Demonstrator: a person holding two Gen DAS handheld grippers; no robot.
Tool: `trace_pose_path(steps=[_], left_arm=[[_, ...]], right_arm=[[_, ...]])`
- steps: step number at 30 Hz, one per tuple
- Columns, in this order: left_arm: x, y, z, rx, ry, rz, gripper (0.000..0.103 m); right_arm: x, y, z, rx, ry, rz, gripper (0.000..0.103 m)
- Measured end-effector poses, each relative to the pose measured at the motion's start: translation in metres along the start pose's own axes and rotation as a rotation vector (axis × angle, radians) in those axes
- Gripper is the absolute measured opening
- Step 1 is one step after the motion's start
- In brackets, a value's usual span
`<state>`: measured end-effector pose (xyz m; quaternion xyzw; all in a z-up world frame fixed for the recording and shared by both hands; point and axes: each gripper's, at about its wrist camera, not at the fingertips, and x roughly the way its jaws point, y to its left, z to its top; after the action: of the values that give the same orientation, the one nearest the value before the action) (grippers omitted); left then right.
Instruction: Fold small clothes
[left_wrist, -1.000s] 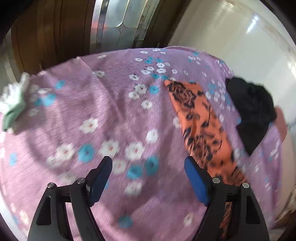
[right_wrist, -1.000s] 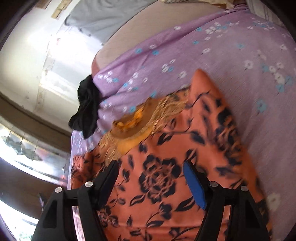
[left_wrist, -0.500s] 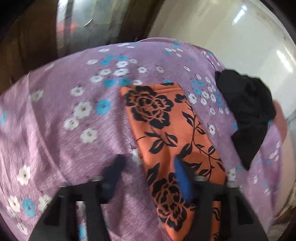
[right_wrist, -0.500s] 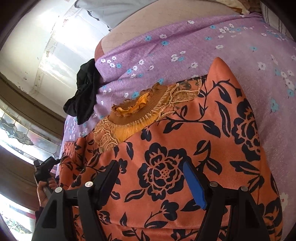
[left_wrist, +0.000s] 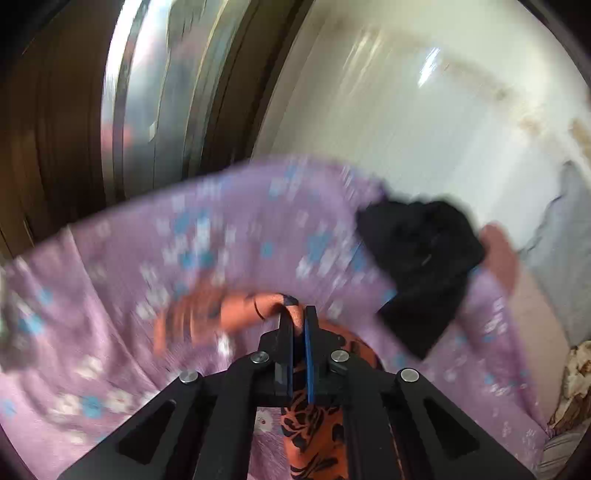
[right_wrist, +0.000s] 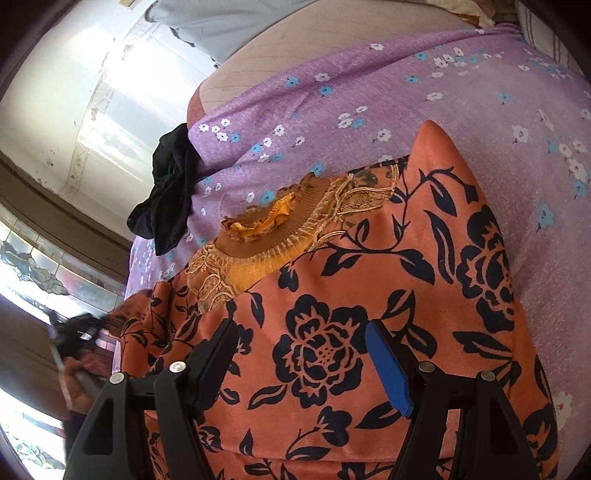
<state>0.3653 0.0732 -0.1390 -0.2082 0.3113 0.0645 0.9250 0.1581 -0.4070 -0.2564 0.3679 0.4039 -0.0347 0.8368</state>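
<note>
Nearest in my left wrist view, my left gripper (left_wrist: 298, 314) has just closed its 2 jaws, and they are now clenched on a fold of the orange floral garment (left_wrist: 317, 439). The cloth passes between the pads and hangs below them toward the bottom of the frame. A lifted corner of the same garment trails out to the left of the fingertips, blurred. This whole view is smeared, so I cannot report finer detail of the grip.

In my right wrist view, my right gripper (right_wrist: 306, 350) is released, its 2 fingers spread wide just above the orange floral garment (right_wrist: 369, 306). I cannot tell whether the fingertips touch the fabric. The garment lies spread across the purple flowered sheet (right_wrist: 406, 96), with its gold lace neckline (right_wrist: 273, 236) turned up beyond the fingers. At the left edge of this view, the left gripper (right_wrist: 79, 328) shows small and blurred at the garment's far side, with a hand (right_wrist: 79, 384) on its handle.

Further out, a crumpled black garment (right_wrist: 166, 195) sits at the sheet's edge, apart from the orange one. Beyond it are a pale wall (right_wrist: 55, 81) and a stained-glass panel (right_wrist: 40, 273).
</note>
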Motion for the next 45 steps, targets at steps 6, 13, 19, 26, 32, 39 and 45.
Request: trace_pose_path(steps=[6,13,19,26,32,39,45], left_arm=[[-0.126,-0.038,0.021,0.125,-0.257,-0.131,0.005],[-0.201,-0.1,-0.001,0.275,-0.306,-0.322,0.005],[-0.195,-0.191,-0.075,0.557,-0.142,-0.47,0.005],[-0.188,-0.258,-0.189,0.997,0.108,-0.597,0.043],[-0.197,-0.209,-0.153,0.876,-0.031,-0.528,0.082],[-0.116,-0.151,-0.145,0.743,0.032,-0.231,0.082],[-0.025,-0.122,-0.164,0.749,0.248,0.022,0.082]], right_arm=[[-0.013,0.007,-0.002,-0.008,-0.034,0.028,0.075],[-0.033,0.001,0.0,0.01,-0.076,0.045,0.075],[-0.054,-0.018,0.013,0.069,-0.134,0.056,0.075],[-0.084,-0.065,0.033,0.217,-0.22,0.063,0.077],[-0.094,-0.067,0.039,0.23,-0.248,0.074,0.077],[-0.084,-0.033,0.037,0.123,-0.223,0.07,0.077],[-0.055,0.025,0.046,-0.092,-0.167,-0.053,0.077]])
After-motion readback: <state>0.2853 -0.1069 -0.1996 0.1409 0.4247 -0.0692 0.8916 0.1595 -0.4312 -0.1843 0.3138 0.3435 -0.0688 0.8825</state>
